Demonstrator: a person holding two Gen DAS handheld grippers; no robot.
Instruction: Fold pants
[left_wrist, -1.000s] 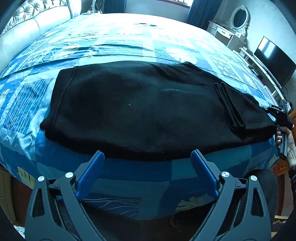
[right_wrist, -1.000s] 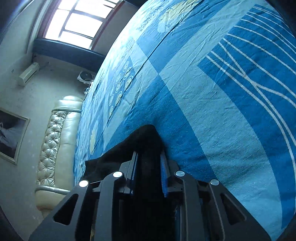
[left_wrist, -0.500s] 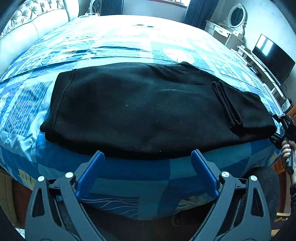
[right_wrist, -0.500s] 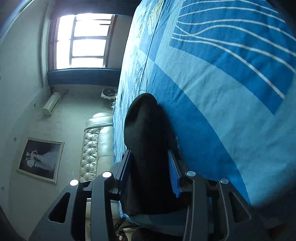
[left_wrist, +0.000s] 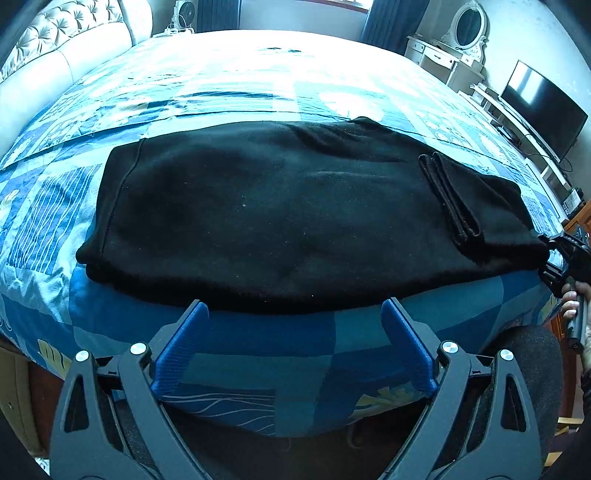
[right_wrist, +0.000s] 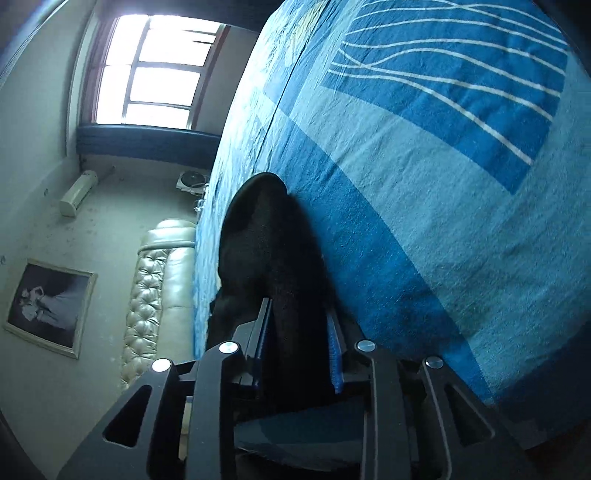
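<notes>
Pants: your black pants (left_wrist: 280, 218) lie flat across the near part of the bed (left_wrist: 258, 88), long side running left to right; one end sits at the left, the other reaches the bed's right edge; a folded-over cuff band (left_wrist: 448, 199) crosses the cloth near that right end.

Left hand-held gripper: your left hand-held gripper (left_wrist: 295, 314) hovers just off the bed's near edge, in front of the pants' near hem; its blue fingers (left_wrist: 181, 343) stand wide apart with only bedspread between them; it touches no cloth.

Right hand-held gripper: your right hand-held gripper (right_wrist: 299, 354) is clamped on the pants' right end; black cloth (right_wrist: 273, 266) fills the gap between its blue pads and bulges out ahead of them; from the left wrist view you see it (left_wrist: 561, 258) at the bed's right edge with your right hand (left_wrist: 572, 306) on the handle.

Bed: patchwork bedspread in blue squares (right_wrist: 424, 155); a tufted pale headboard (left_wrist: 55, 48) at the far left.

Room: a dark television (left_wrist: 543, 107) on the right; a dressing table with oval mirror (left_wrist: 467, 27) beyond it; a window (right_wrist: 155, 70) and a framed picture (right_wrist: 48, 306) in the right wrist view.
</notes>
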